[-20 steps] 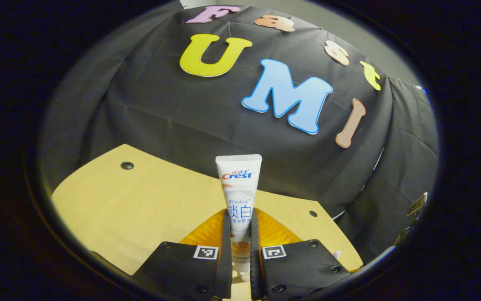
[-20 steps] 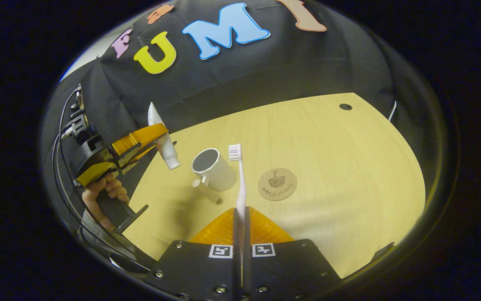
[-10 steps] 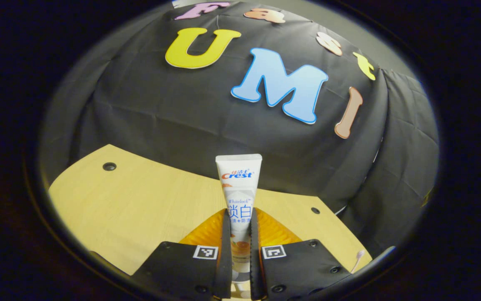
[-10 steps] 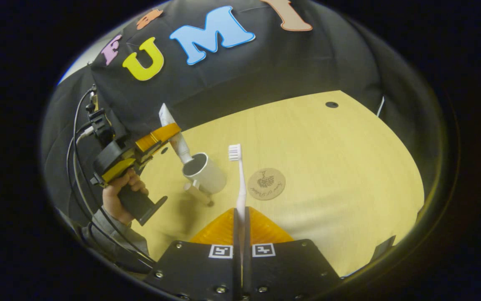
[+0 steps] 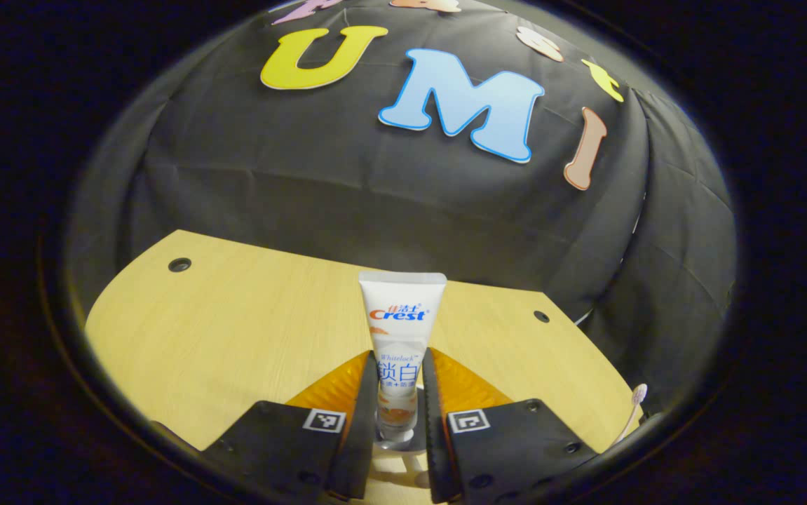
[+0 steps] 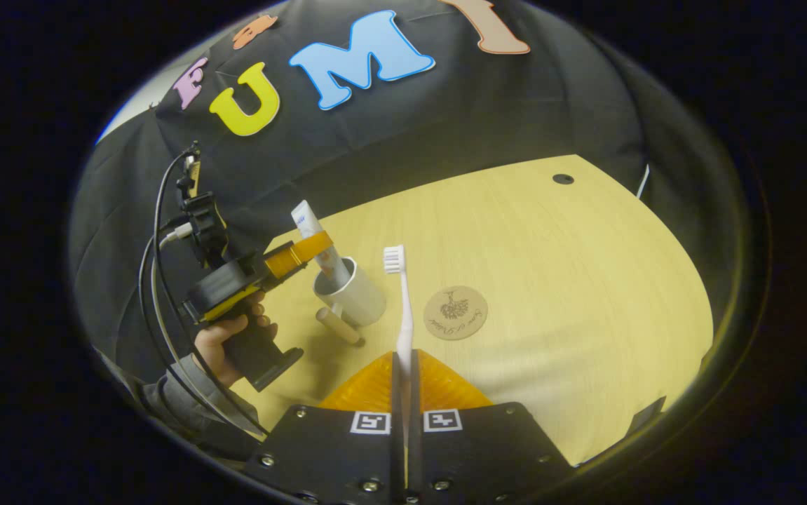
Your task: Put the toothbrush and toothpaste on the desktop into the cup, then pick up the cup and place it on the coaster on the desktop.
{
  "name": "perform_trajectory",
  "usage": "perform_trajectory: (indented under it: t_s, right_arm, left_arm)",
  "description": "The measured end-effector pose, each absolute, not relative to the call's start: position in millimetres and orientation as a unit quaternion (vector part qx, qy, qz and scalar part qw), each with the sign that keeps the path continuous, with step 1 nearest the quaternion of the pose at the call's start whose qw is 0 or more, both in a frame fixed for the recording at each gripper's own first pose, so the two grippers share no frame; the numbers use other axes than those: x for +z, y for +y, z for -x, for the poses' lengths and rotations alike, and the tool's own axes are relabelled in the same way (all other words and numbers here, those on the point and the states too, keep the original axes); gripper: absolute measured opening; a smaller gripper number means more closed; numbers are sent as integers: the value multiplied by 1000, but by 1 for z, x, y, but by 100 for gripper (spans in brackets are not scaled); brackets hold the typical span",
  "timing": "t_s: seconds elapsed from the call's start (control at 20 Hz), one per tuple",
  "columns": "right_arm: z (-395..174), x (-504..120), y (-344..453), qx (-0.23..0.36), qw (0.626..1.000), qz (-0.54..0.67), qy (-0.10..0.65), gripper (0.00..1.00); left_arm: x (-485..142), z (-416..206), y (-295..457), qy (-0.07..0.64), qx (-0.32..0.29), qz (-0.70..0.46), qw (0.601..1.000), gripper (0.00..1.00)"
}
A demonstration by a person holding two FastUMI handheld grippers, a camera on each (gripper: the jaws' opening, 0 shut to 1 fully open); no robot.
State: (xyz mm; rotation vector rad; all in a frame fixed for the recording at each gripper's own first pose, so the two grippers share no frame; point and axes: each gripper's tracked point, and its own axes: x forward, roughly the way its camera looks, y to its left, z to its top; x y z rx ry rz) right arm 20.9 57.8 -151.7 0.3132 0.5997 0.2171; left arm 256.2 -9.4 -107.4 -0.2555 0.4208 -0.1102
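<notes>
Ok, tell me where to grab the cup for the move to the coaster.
Grip the cup on its wall just below the rim, on the side facing the coaster, coming in from the right. The toothpaste leans in at its left and the handle juts forward, so that side looks freest.

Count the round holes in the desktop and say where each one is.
2 in each view's sight: the left gripper view shows one hole far left and another far right; the right gripper view shows one by the wall. Others may be hidden.
</notes>
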Motion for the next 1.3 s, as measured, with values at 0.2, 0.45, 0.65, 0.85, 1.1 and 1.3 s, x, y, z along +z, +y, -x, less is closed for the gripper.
perform_trajectory:
  t_s: [0.2, 0.45, 0.65, 0.85, 1.1, 1.3]
  right_arm:
    - [-26, -144, 62, 116, 940, -151, 283, 2]
    - [-36, -133, 71, 135, 942, -153, 268, 3]
    - [-56, -116, 85, 160, 947, -142, 242, 2]
    - [-80, -99, 106, 188, 950, -132, 212, 2]
    - [-108, -79, 139, 234, 949, -118, 177, 3]
    - [-128, -65, 164, 268, 948, -89, 148, 3]
  left_arm:
    - [-110, -243, -10, 217, -56, 130, 966, 60]
    - [-97, -224, -4, 214, -56, 128, 967, 82]
    - [-94, -196, 7, 226, -45, 135, 964, 87]
    - [-93, -173, 19, 238, -34, 127, 962, 90]
    - [-98, -146, 21, 254, -33, 121, 959, 85]
    - [-114, -130, 24, 280, -27, 136, 950, 85]
